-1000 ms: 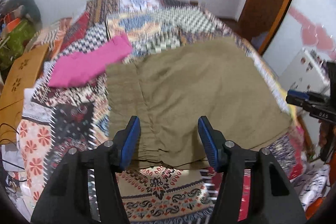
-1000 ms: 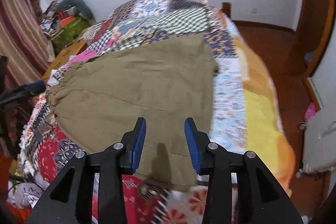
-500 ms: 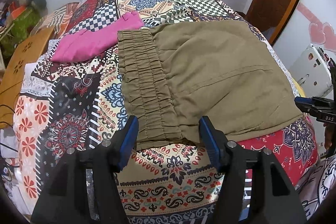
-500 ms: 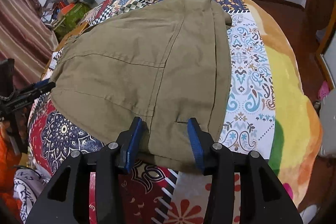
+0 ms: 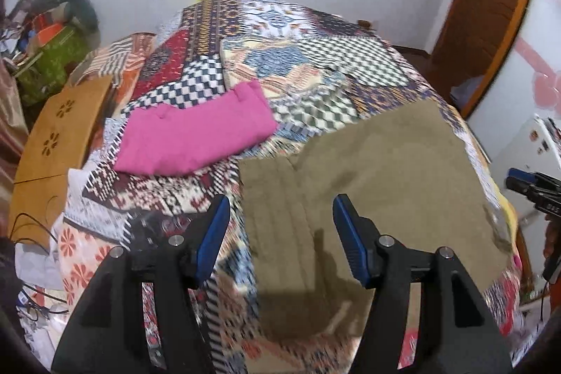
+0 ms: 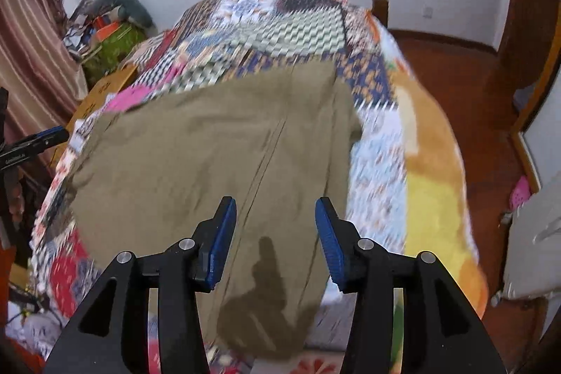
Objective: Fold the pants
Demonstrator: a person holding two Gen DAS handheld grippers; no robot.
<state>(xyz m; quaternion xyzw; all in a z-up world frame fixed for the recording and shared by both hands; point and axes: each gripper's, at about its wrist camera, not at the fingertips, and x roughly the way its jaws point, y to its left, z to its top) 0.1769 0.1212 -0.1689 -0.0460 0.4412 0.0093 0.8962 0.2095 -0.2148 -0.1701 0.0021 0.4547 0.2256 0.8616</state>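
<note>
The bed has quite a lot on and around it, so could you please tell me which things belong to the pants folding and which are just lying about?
Part of the job:
- olive pants, spread on the patchwork bedspread
- left hand-held gripper, open above them
- right hand-held gripper, jaws opening, nothing gripped

Just lying about:
- folded pink garment
- wooden board beside the bed
- green bag

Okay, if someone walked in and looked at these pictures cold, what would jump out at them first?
Probably the olive-green pants, spread flat over the near end of the bed and filling the middle of both views. Next comes the loud patchwork quilt covering the bed under them, and a bright pink folded garment lying on it beyond the pants toward the left. Both grippers hang above the pants, gripping nothing.
</note>
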